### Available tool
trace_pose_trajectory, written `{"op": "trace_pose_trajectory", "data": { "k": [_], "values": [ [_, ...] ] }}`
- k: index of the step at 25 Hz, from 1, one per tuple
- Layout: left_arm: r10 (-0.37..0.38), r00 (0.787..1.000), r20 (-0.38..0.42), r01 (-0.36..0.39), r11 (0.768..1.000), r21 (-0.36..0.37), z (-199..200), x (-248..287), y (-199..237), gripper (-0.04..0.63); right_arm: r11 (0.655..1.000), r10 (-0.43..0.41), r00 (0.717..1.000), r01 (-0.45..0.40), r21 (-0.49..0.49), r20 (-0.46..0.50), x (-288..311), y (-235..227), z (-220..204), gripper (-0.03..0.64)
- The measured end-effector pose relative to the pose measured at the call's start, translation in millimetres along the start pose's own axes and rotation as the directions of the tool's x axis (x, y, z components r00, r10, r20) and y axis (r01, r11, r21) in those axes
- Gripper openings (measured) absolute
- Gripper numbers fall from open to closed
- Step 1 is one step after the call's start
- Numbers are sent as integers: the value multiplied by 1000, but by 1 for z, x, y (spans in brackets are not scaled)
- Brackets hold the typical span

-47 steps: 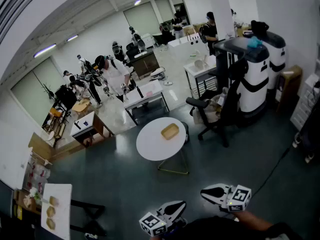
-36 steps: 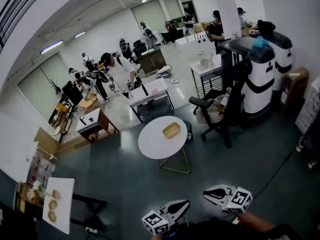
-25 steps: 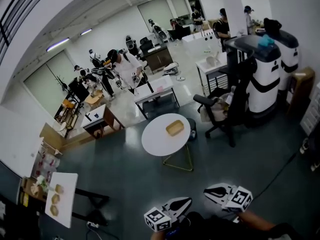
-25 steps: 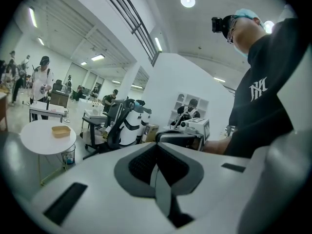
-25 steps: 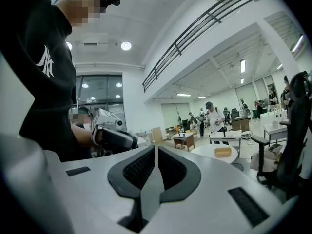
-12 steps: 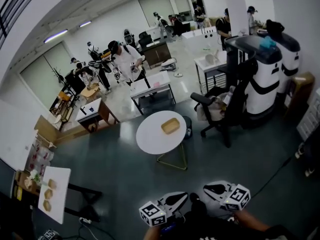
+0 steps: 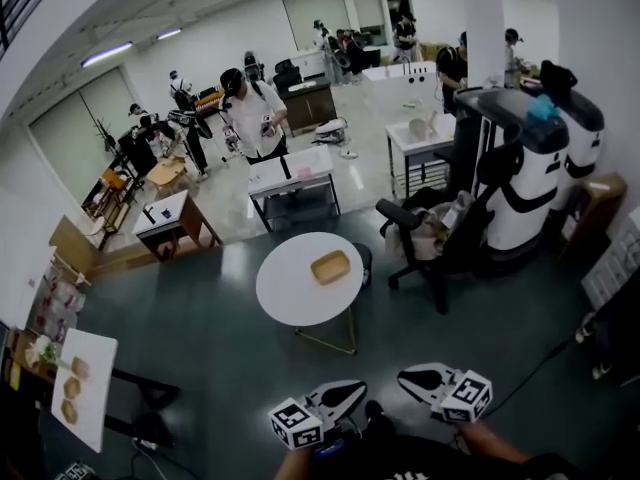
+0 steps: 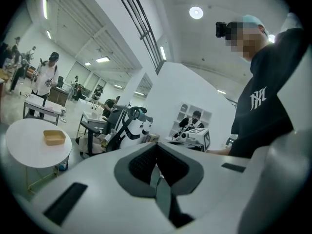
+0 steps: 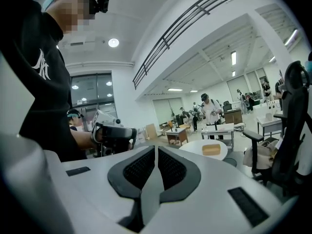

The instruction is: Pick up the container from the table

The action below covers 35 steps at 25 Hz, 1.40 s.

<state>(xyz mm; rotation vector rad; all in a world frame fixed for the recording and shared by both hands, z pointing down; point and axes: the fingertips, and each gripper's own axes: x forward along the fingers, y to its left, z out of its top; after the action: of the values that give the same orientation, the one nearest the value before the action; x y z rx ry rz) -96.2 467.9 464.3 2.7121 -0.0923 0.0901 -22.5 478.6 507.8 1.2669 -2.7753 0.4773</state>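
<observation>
A shallow tan container [image 7: 330, 266] sits on a round white table [image 7: 285, 298] some way ahead across the dark floor. Both grippers are held low at the bottom of the head view, far short of the table. My left gripper [image 7: 358, 389] is shut and empty, and so is my right gripper [image 7: 403, 375]. In the left gripper view the shut left gripper [image 8: 157, 151] points right of the container [image 8: 54, 137]. In the right gripper view the right gripper [image 9: 155, 150] has its jaws pressed together, with the container [image 9: 211, 149] to its right.
A black office chair [image 7: 425, 233] and a tall white-and-black machine [image 7: 535, 163] stand right of the table. Desks [image 7: 290, 178] and several people are behind it. A white board with tan items [image 7: 75, 388] lies at the left.
The head view has shifted: the table and container now show slightly larger and lower. Both grippers, still shut, have moved forward with the person.
</observation>
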Motion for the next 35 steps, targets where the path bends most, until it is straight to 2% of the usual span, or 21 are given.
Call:
{"op": "trace_pose_trajectory", "data": {
  "k": [3, 7, 13, 18, 21, 24, 27, 32, 35],
  "values": [
    [3, 1000, 15, -3, 1000, -22, 17, 14, 34, 3, 1000, 2, 1000, -2, 1, -2, 20, -20, 30, 44],
    [-17, 999, 37, 17, 1000, -15, 48, 39, 74, 3, 999, 10, 1000, -11, -41, -15, 43, -62, 46, 44],
    [-39, 999, 36, 40, 998, -39, 65, 64, 126, 3, 1000, -17, 1000, 17, -14, 2, 70, -110, 80, 44],
    [-1, 999, 43, 6, 994, -113, 58, 80, 162, 3, 1000, -9, 999, 10, 23, -34, 77, -145, 73, 44],
    [32, 999, 39, -27, 991, -129, 61, 91, 178, 3, 998, 6, 999, -3, 63, -43, 81, -176, 68, 44],
    [108, 993, 47, -101, 985, -141, 71, 100, 201, 3, 993, 62, 997, -58, 105, -40, 100, -204, 72, 44],
    [178, 980, 89, -162, 973, -166, 95, 117, 212, 3, 984, 168, 986, -166, 69, -21, 112, -221, 95, 44],
    [249, 958, 145, -232, 965, -123, 141, 159, 225, 3, 967, 254, 967, -254, 20, -21, 103, -269, 128, 44],
    [282, 946, 159, -267, 958, -107, 158, 184, 231, 3, 956, 289, 957, -288, 52, -9, 90, -298, 138, 44]
  ]
}}
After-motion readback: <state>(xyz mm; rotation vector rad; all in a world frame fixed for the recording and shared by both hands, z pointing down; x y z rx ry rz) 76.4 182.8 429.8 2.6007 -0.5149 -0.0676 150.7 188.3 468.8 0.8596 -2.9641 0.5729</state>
